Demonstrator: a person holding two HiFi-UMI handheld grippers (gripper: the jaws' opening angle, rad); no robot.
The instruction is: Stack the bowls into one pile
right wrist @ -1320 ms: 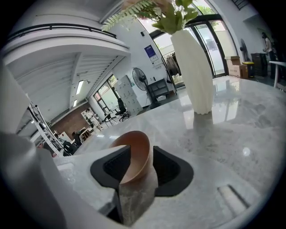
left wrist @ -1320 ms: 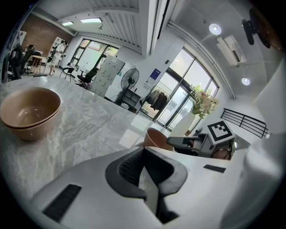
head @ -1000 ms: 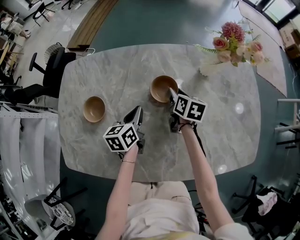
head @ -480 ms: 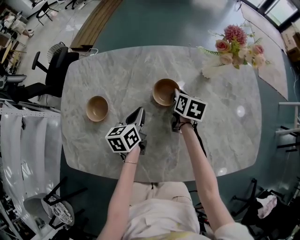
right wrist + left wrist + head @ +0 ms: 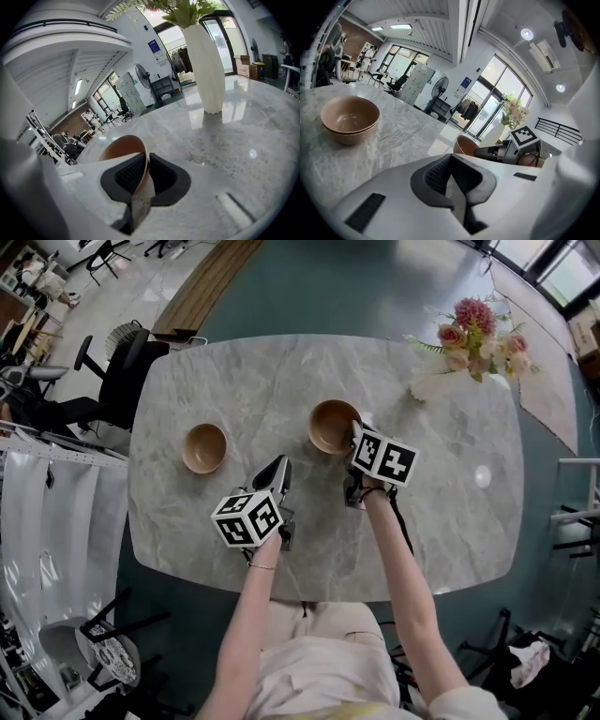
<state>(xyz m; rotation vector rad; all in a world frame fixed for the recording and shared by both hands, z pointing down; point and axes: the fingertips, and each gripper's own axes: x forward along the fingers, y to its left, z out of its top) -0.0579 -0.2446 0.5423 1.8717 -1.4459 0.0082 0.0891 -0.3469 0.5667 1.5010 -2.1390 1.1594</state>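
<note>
Grasp step: right hand-held gripper [image 5: 355, 431] closing on the near bowl [image 5: 328, 426], rim between its jaws. Left hand-held gripper [image 5: 278, 467] pinched together, empty. Next, I'd say: lift it onto the far bowl [image 5: 204, 447].

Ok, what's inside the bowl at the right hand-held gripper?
The bowl looks bare inside. Only one finger of the right hand-held gripper reaches in, jaws closing on the bowl's wall. The gripper covers the near rim there.
</note>
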